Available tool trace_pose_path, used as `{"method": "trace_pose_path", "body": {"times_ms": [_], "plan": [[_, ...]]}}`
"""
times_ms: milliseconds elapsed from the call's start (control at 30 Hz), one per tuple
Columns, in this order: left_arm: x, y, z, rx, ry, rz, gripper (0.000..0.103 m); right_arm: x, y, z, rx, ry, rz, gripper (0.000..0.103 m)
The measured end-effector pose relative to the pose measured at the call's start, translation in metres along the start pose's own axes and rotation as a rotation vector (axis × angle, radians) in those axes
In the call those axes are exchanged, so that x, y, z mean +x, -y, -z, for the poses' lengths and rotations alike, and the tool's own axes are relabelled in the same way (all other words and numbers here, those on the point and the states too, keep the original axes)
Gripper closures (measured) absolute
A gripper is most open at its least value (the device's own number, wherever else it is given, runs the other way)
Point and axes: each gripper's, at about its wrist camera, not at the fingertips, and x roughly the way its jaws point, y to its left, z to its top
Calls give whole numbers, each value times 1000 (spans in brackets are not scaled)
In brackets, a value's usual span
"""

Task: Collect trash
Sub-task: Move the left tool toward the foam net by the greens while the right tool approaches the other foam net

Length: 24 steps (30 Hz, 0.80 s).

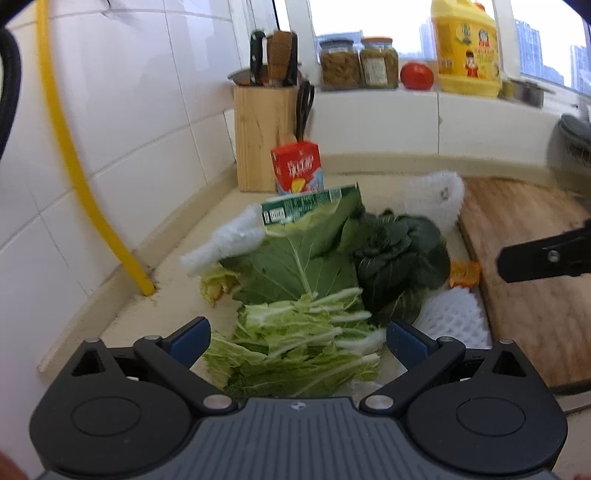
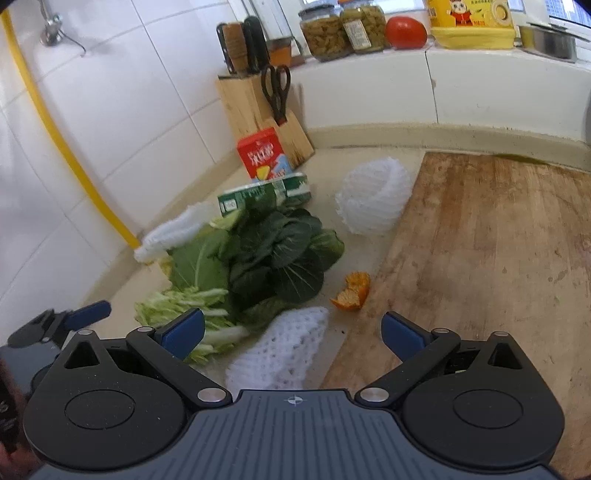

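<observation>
- Worn wooden chopping board [image 2: 480,258], the landmark: bare, no scrap on it.
- Heap of green vegetable leaves [image 1: 306,295] just left of board: trash awaiting pickup.
- Left gripper [image 1: 297,338], jaws spread, empty, over pale leaves; likely next: lower, clamp.
- Right gripper [image 2: 291,332] likewise released, above white foam net sleeve [image 2: 280,350] beside board.
- Orange peel scrap [image 2: 352,291] at board's left edge.

A wooden knife block [image 2: 255,107] stands in the corner of the table [image 2: 354,254], scissors [image 2: 277,90] hanging on its side. On the sill right of the block: two jars [image 2: 328,33], a tomato [image 2: 405,32], a yellow jug [image 1: 467,51]. A cutting board [image 2: 487,251] lies further right.
</observation>
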Motion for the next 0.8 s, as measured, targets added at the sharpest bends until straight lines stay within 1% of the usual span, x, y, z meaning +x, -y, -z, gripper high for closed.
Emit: {"method": "trace_pose_path", "body": {"times_ms": [100,200,467,533,600,633,733,800], "plan": [[13,-7,-1,-17,-17,1,1,4,-1,1,-8,-15,2,0],[24,-12,-1,-8,-42,-10,3,9,-3,0,-24,-27,7,0],[42,-10,-1,15,-86,51,4,20,-8,-4,-57,-40,27,0],[45,-11,-4,20,-100,55,8,22,-9,-5,-64,-45,31,0],[43,-17,-10,6,-83,74,8,24,-9,-8,-73,-35,38,0],[41,-19,-14,-3,-72,72,8,25,-9,-11,-74,-28,38,0],[43,-28,-25,-15,-41,55,8,32,-7,-24,-80,-3,39,0],[46,-33,-31,-20,-22,29,8,36,-7,-34,-106,24,64,0]]}}
